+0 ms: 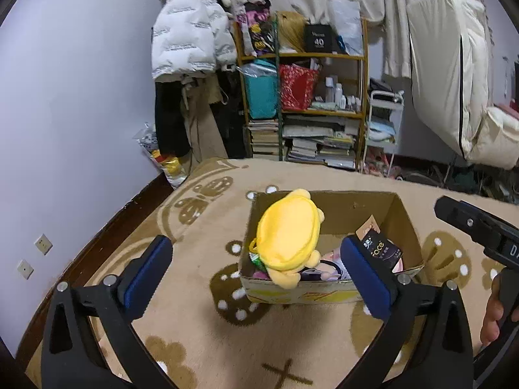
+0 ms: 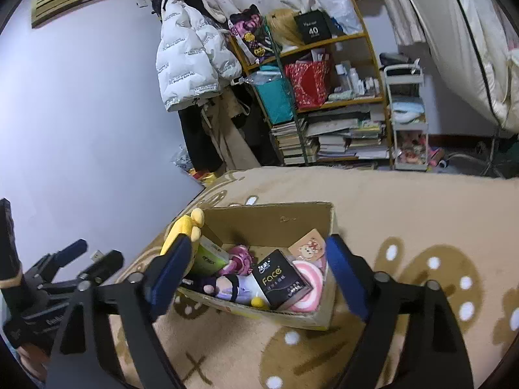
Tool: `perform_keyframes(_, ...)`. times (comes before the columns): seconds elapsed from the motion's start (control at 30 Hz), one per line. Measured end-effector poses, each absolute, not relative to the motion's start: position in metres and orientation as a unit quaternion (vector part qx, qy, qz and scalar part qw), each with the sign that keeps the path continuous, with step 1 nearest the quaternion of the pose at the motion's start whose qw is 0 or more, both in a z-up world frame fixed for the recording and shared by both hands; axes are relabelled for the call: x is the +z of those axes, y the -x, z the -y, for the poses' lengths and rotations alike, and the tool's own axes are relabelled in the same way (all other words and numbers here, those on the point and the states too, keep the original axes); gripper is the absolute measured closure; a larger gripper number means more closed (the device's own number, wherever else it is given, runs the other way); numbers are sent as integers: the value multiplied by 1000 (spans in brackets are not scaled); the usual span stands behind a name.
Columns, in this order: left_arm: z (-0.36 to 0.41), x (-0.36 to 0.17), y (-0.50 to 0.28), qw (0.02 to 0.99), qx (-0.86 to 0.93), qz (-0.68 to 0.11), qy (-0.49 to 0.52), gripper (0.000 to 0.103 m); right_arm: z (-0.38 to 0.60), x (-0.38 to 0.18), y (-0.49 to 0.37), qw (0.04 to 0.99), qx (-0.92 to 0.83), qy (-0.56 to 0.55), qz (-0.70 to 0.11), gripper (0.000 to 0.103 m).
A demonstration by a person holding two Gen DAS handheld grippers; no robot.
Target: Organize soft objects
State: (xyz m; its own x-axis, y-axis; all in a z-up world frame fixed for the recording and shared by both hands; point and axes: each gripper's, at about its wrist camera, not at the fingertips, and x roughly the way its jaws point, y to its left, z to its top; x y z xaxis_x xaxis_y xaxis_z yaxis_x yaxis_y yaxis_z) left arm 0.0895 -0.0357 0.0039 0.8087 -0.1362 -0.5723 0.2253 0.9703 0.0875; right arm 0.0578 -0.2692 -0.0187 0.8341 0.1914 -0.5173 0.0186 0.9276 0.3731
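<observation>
- The cardboard box (image 2: 282,223) sits on the patterned tan rug (image 2: 421,201), near the centre of both views.
- A yellow plush toy (image 1: 287,236) leans over the box's wall at about 9 o'clock, its underside half hidden inside.
- Among the box's contents, a black tissue pack (image 2: 281,279) reads "Face"; a green pack (image 2: 210,257) beside it bears writing too small to read.
- A pink swirl cushion (image 2: 309,287) and a purple doll (image 2: 236,287) are partly buried.
- The left gripper (image 1: 259,278) is spread wide, holding nothing; the right gripper (image 2: 259,275) likewise gapes, nothing between its blue pads.
- At 12 o'clock a black bag (image 2: 313,27) on the shelf (image 2: 343,103) shows "40".
</observation>
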Motion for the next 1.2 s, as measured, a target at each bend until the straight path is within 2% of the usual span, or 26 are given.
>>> perform_keyframes(0.17, 29, 14, -73, 952, -88, -283, -80, 1, 267, -3, -39, 947, 37, -169, -270, 0)
perform_keyframes(0.7, 9, 31, -16, 959, -86, -262, -73, 1, 261, 21, 19, 961, 14, -139, -238, 0)
perform_keyframes(1.2, 9, 26, 12, 956, -81, -262, -103, 1, 242, 14, 52, 965, 11, -106, -240, 0)
